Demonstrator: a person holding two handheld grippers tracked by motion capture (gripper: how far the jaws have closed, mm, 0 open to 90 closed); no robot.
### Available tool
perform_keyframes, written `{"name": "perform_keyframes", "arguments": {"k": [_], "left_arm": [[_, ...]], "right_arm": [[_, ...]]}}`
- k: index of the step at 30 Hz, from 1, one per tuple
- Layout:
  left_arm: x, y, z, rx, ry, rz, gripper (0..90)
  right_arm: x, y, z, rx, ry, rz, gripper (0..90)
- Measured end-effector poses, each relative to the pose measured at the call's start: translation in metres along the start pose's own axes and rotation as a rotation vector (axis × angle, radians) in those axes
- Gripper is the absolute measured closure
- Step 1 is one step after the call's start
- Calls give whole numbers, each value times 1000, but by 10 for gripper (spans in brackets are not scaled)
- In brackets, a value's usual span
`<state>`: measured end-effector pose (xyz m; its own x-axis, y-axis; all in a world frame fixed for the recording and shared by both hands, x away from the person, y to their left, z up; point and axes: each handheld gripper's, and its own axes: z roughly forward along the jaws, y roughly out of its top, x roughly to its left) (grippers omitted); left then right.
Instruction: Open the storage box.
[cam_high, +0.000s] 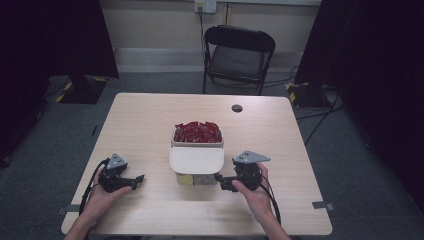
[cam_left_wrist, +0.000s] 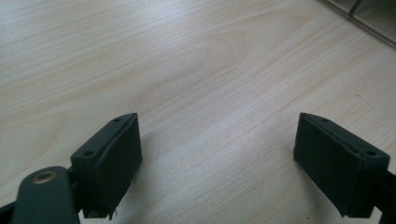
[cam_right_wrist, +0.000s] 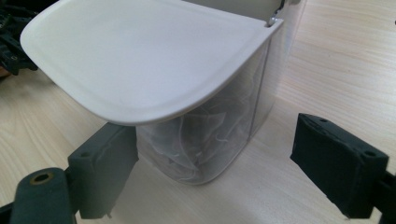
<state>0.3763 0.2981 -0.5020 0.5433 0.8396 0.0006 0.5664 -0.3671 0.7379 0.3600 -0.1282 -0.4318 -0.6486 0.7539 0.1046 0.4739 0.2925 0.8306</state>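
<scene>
A clear plastic container (cam_high: 197, 176) stands mid-table with its white lid (cam_high: 196, 159) flipped open toward me; its far part holds red packets (cam_high: 198, 132). In the right gripper view the white lid (cam_right_wrist: 140, 56) overhangs the clear wall (cam_right_wrist: 219, 135), with pale bags inside. My right gripper (cam_high: 220, 181) is open just right of the container, jaws pointing at it, one jaw under the lid's rim. My left gripper (cam_high: 138, 181) rests on the table left of the container, open and empty; between its jaws (cam_left_wrist: 217, 163) lies bare wood.
The wooden table (cam_high: 150, 120) has a small dark round grommet (cam_high: 237, 108) near its far edge. A black folding chair (cam_high: 238, 57) stands behind the table. Cables (cam_high: 320, 117) run over the grey floor at right.
</scene>
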Motion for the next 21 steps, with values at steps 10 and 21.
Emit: {"name": "perform_keyframes", "arguments": {"k": [10, 21], "left_arm": [[0, 0, 0, 0, 0, 0, 147], [0, 0, 0, -3, -2, -2, 147]], "right_arm": [[1, 4, -2, -16, 2, -2, 141], [-1, 14, -5, -36, 7, 4, 141]]}}
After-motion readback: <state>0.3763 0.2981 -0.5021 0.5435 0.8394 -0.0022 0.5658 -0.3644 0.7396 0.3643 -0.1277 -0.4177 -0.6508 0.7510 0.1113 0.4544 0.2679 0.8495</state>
